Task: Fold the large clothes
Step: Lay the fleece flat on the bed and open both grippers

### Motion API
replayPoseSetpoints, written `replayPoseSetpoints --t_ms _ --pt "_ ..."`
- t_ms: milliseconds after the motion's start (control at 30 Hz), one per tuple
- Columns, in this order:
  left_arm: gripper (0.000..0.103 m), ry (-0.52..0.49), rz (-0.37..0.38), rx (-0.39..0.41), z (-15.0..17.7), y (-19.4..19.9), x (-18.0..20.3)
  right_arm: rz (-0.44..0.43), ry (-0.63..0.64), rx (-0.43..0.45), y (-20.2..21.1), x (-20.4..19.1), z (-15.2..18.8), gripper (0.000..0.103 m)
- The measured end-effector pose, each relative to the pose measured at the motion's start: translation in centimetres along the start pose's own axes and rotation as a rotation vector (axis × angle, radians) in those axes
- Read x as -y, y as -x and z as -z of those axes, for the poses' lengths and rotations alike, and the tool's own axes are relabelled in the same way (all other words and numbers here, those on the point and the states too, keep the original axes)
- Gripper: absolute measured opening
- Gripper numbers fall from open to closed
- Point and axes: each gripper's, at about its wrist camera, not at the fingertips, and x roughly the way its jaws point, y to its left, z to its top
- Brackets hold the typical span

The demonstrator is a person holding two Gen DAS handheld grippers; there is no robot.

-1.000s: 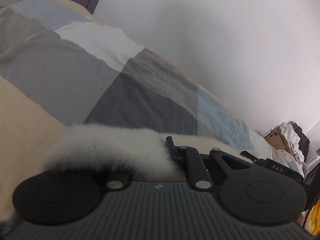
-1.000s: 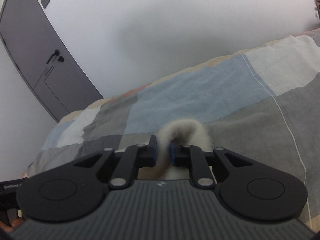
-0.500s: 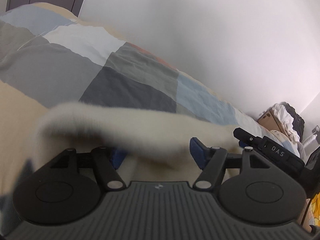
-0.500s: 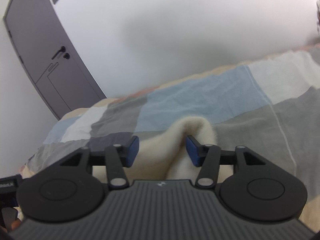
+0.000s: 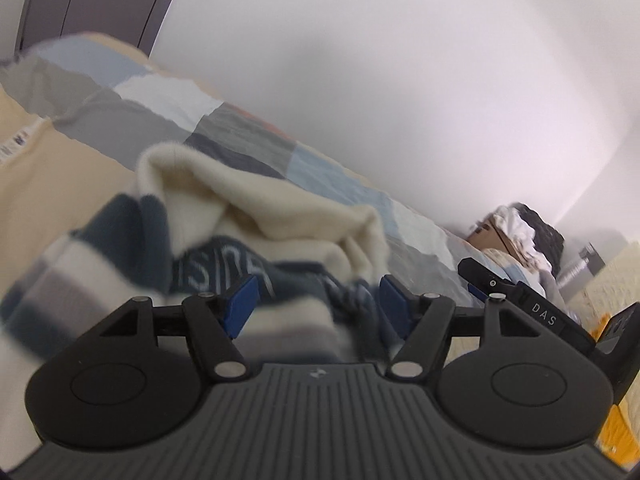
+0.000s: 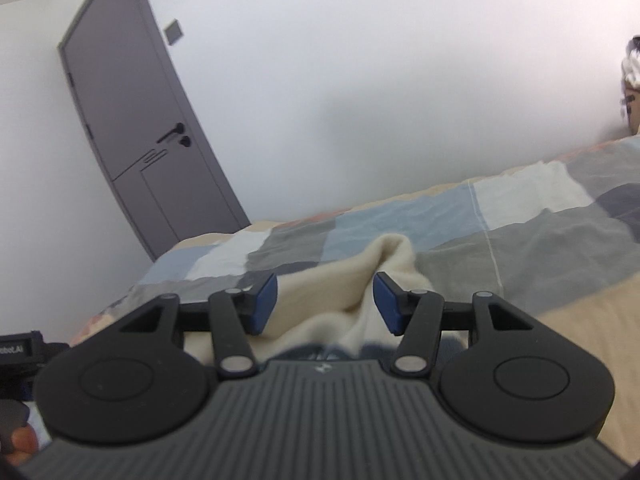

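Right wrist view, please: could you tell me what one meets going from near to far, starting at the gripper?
Right gripper → cream garment → patchwork bedspread → white wall, with the grey door at its left.

We have opened both grippers: the left gripper [image 5: 316, 304] and right gripper [image 6: 325, 304] released the cream sweater [image 5: 260, 200], which now lies crumpled on the bed [image 6: 540, 240].
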Motion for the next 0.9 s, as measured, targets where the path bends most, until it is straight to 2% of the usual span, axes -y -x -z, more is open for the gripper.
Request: replayPoseSetpoints --t_ms 233,400,667,900 --pt "0.072 -0.045 0.006 0.041 6.3 10.3 4.2 0.012 0.048 -0.001 11.0 -2.5 1.5 0.056" --pt "0.072 -0.063 -0.015 0.042 11.2 14.4 4.7 0.030 0.015 -0.062 16.5 -2.6 3.7 0.056" --pt "0.072 -0.010 -0.045 -0.018 16.8 14.6 2.0 0.076 -0.019 -0.143 20.6 -2.8 7.3 0.056" --pt "0.072 -0.024 -0.033 -0.060 18.5 12.0 0.6 0.141 -0.041 -0.185 21.0 -1.9 9.4 0.056"
